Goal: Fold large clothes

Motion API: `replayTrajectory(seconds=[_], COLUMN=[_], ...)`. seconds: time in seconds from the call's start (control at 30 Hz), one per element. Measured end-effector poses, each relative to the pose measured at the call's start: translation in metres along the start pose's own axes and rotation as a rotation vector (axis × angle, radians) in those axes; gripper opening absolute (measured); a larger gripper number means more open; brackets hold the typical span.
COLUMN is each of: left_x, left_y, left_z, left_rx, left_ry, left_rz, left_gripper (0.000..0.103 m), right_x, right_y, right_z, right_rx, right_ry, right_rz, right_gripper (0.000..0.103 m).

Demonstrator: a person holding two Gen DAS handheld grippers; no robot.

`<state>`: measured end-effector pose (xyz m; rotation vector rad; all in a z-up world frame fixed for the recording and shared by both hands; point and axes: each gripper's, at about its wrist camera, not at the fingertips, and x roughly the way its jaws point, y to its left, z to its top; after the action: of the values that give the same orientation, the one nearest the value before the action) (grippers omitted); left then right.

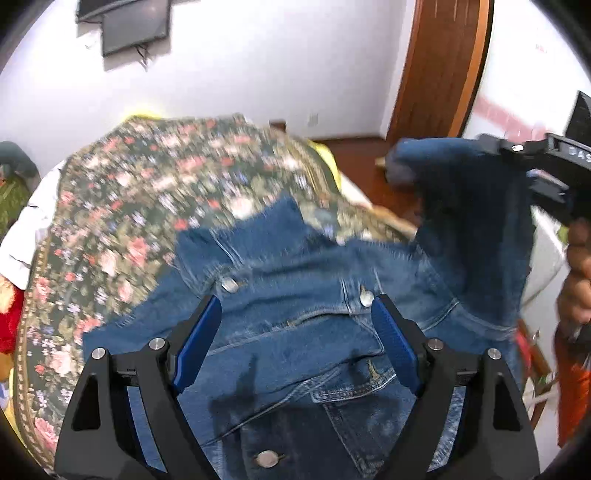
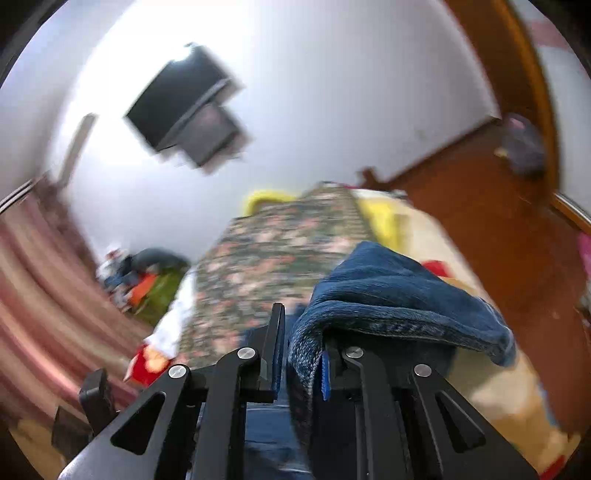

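A blue denim jacket (image 1: 295, 332) lies spread on a floral bedspread (image 1: 166, 177), buttons facing up. My left gripper (image 1: 297, 301) hovers just above its chest area, jaws wide open with nothing between the blue pads (image 1: 199, 339). At the right, one sleeve (image 1: 472, 206) is lifted off the bed, and my right gripper (image 1: 532, 158) holds its end. In the right wrist view the right gripper (image 2: 301, 332) is shut on that sleeve's denim (image 2: 388, 288), which drapes over the right finger and hides its tip.
A person's hand (image 1: 580, 258) grips the right tool. A dark screen (image 1: 133, 29) hangs on the white wall, with a wooden door (image 1: 439, 66) and brown floor (image 2: 498, 229) to the right. Piled clothes (image 2: 147, 280) and a striped curtain (image 2: 33, 288) are at the left.
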<state>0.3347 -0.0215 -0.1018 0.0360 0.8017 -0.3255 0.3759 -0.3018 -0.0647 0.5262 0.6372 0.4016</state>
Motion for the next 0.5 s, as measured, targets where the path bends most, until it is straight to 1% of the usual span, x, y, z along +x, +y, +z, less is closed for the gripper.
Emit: replayTrajectory(seconds=[0.07,0.1,0.2,0.23,0.27,0.3,0.33,0.4,0.47,0.5], left_x=[-0.019,-0.031,-0.050,-0.056,-0.060,-0.063,-0.065,-0.066,-0.066,-0.064], left_y=[0.011,0.019,0.040,0.051,0.059,0.069,0.080,0.098,0.110,0.115], left_z=[0.000,-0.002,-0.011,-0.017,-0.021,-0.027,-0.035,-0.049,-0.061,-0.067], left_rx=[-0.010,-0.019,-0.046,-0.065,-0.082,-0.103,-0.130,-0.179,-0.211,-0.225], left_ry=[-0.047,-0.070,-0.098,-0.101,-0.099,-0.092,-0.077,-0.046,-0.024,-0.013], left_rz=[0.024,0.047,0.094,0.109,0.117,0.121,0.124,0.129,0.133,0.133], left_gripper=[0.083,0.083,0.084,0.084,0.084,0.084,0.084,0.084,0.084,0.084], right_x=[0.019,0.035,0.078,0.088,0.103,0.123,0.136,0.161,0.169,0.170], right_y=[0.032,0.050,0.078,0.083,0.084,0.084,0.084,0.081,0.072,0.069], right_z=[-0.008,-0.017,-0.050,-0.060,-0.073,-0.091,-0.104,-0.131,-0.150,-0.154], right_rx=[-0.051,-0.079,-0.118,-0.121,-0.120,-0.107,-0.099,-0.093,-0.090,-0.091], right_ry=[0.039,0.072,0.190,0.228,0.287,0.363,0.417,0.533,0.618,0.642], right_rz=[0.043,0.059,0.075,0.072,0.064,0.046,0.028,-0.038,-0.073,-0.078], right_gripper=[0.013,0.013,0.013,0.013,0.013,0.013,0.013,0.014,0.014,0.014])
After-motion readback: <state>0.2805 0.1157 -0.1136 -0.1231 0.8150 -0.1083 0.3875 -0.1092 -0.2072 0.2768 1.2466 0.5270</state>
